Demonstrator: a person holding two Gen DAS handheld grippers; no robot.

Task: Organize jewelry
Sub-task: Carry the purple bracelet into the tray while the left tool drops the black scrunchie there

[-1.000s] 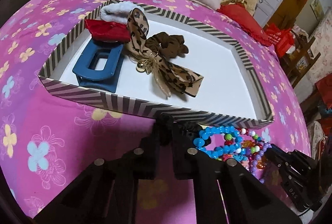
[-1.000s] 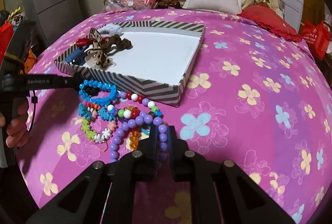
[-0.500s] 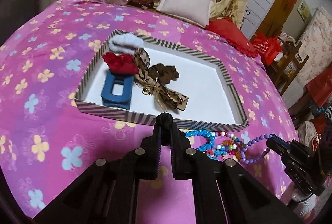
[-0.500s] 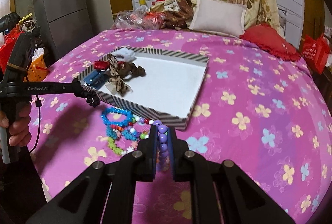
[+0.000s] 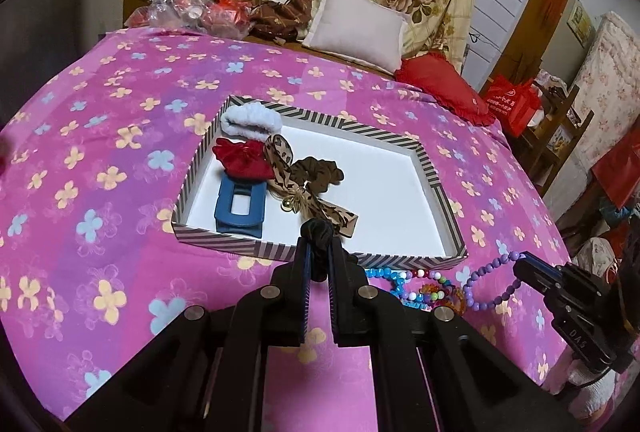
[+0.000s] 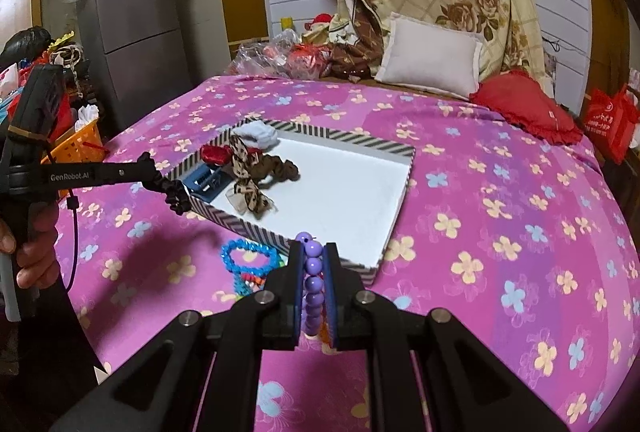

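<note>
My left gripper [image 5: 318,246] is shut on a black scrunchie [image 5: 317,232], held above the near rim of the striped tray [image 5: 436,188]. In the right wrist view the same scrunchie [image 6: 176,194] dangles from the left gripper [image 6: 154,168] beside the tray's left corner. My right gripper [image 6: 313,250] is shut on a purple bead string [image 6: 313,274], which hangs in a loop [image 5: 486,284] off the right gripper [image 5: 520,264]. Bead bracelets [image 6: 248,260] lie on the bedspread in front of the tray.
The tray [image 6: 348,136] holds a blue claw clip [image 5: 240,206], a red scrunchie [image 5: 240,158], a pale scrunchie [image 5: 252,120], a leopard bow [image 5: 288,168] and a brown scrunchie [image 5: 320,172]; its right half is bare white. Pillows [image 5: 356,28] sit at the bed's head.
Both grippers have risen off the bedspread. The purple bead string came up out of the bracelet pile with the right one, and the black scrunchie rose with the left.
</note>
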